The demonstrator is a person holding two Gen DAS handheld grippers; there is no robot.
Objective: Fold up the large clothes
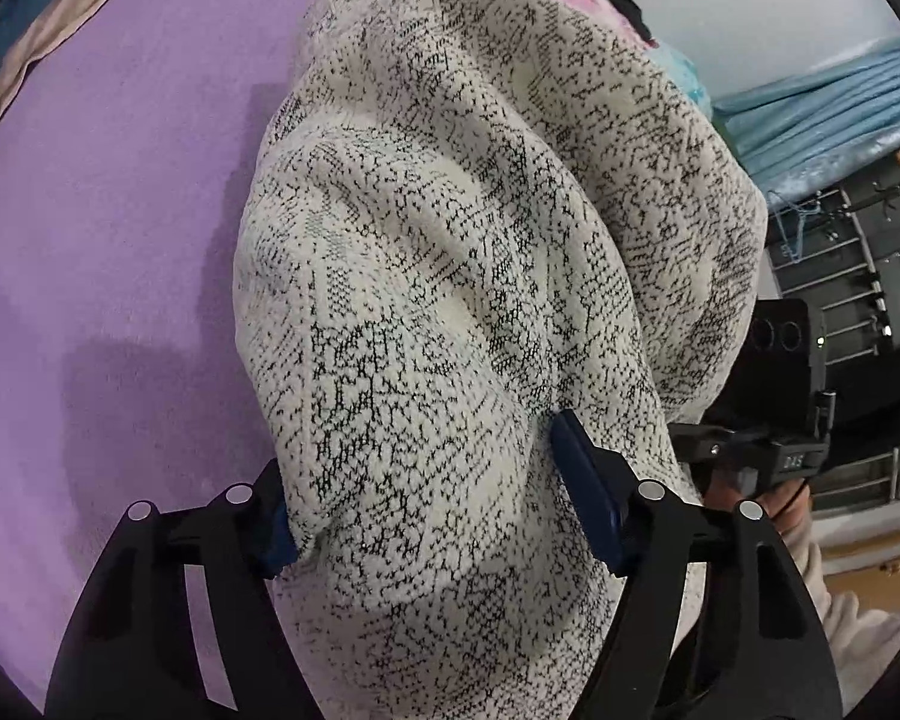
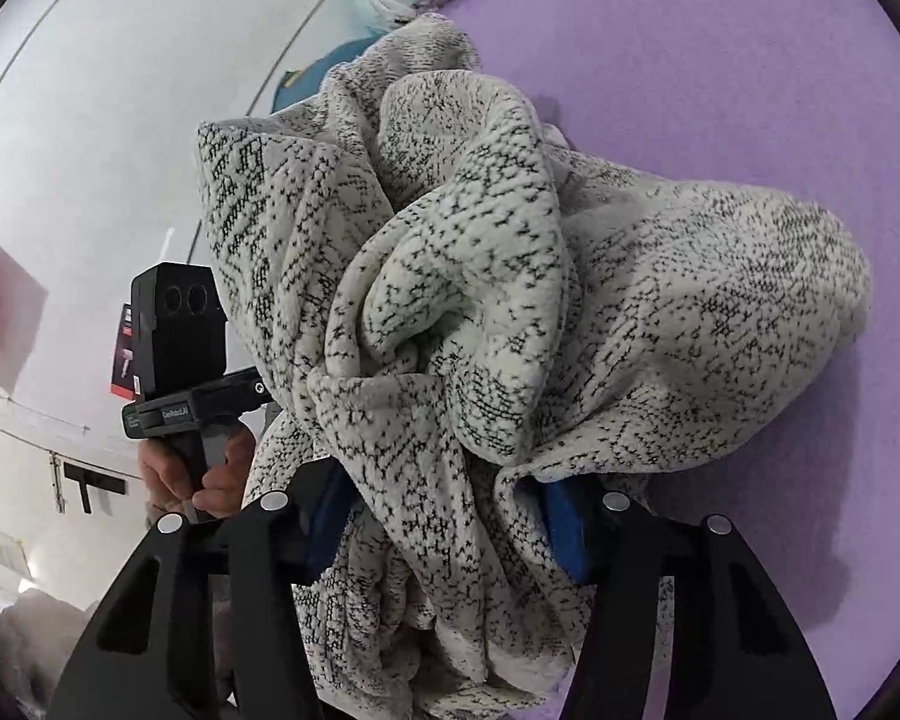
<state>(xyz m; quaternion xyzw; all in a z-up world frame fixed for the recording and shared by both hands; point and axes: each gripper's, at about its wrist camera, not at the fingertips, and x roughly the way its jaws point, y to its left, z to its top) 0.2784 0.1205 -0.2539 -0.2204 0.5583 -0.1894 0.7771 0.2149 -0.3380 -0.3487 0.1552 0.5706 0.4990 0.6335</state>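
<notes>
Left gripper: both blue pads pressed into a thick bunch of the white-and-black knit garment, pinching it; the fabric balloons up and ahead of the fingers, with the purple bed sheet to its left and below. Right gripper: pinching a gathered, twisted bundle of the same garment between its blue pads, folds rising just ahead of the fingers and trailing right onto the sheet. To its left, a hand grips the other gripper's handle.
</notes>
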